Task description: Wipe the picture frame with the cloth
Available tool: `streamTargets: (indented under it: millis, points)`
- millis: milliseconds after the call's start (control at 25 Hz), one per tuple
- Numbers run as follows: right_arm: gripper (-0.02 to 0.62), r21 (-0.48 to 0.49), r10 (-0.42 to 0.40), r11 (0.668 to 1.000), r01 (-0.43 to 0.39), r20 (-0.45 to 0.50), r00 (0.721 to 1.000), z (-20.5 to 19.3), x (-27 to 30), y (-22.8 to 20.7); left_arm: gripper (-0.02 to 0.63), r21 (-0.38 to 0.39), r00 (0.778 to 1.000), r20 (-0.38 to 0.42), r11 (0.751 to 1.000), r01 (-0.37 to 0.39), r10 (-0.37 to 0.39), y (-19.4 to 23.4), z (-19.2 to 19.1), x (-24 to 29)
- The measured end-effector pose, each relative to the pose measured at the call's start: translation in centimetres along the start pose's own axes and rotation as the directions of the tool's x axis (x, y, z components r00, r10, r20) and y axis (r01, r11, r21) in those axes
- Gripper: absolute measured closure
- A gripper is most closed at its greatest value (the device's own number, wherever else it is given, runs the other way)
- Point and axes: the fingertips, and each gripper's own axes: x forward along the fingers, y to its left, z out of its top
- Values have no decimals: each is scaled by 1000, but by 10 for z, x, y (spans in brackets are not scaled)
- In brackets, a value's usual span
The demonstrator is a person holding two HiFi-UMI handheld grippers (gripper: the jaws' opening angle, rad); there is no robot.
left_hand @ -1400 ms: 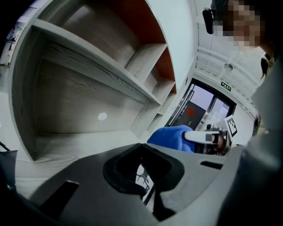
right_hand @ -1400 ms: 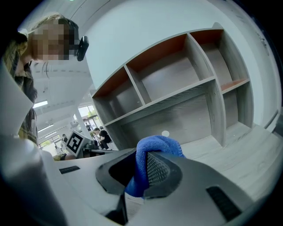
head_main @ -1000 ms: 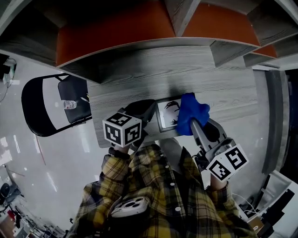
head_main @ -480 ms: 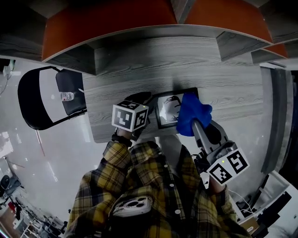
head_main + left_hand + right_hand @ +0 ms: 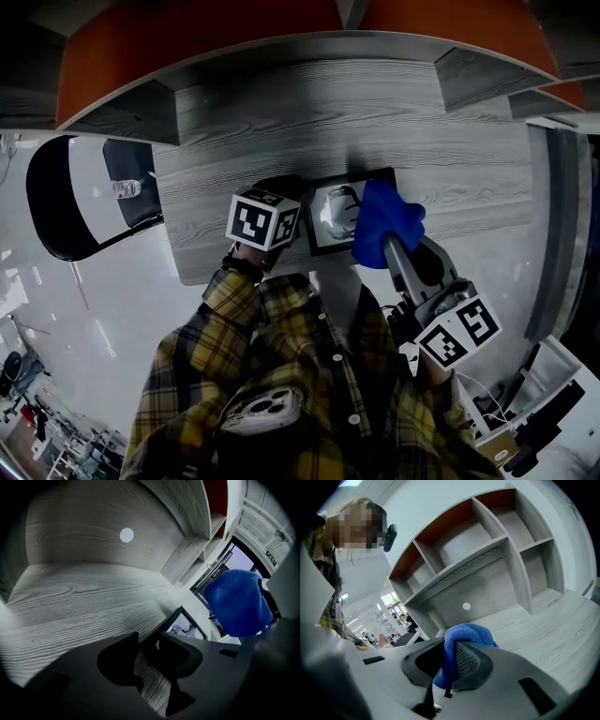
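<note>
Grey wood-grain worktop [image 5: 281, 131] is being used below orange-backed shelving [image 5: 187, 47]. The picture frame [image 5: 339, 214], flat, black-rimmed and glossy-paned, is being rested on it near the front edge. The blue cloth [image 5: 382, 223], soft and bunched, is being pinched firmly by the right claw [image 5: 449, 660] over the frame's right side. The left claw [image 5: 149, 641] has just been opening; its jaws are being held wide, with the frame's corner at their gap, unpressed. Judging from this, the cloth is best being pressed flat and drawn across pane and rim.

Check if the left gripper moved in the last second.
Yes: left gripper moved inward from the desk's front edge; its jaws just opened, picture frame corner at their tips.
</note>
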Motion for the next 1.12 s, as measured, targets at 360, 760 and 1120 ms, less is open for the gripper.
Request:
streamTargets:
  millis: [360,760,1120]
  points:
    - [545,-4,13,1000,-13,-11,1000,2,6,-11,477,22,999,-5,999,-41,41,1,0,0]
    - [545,-128,-69,990,59,-76,995,14,36,-79,480,0,999,-33,1000,-30,30,2,0,3]
    - [545,-338,-167,939,56,-308,937,-52,97,-128,483,-18,999,-32,1000,-19,19,2,1,3]
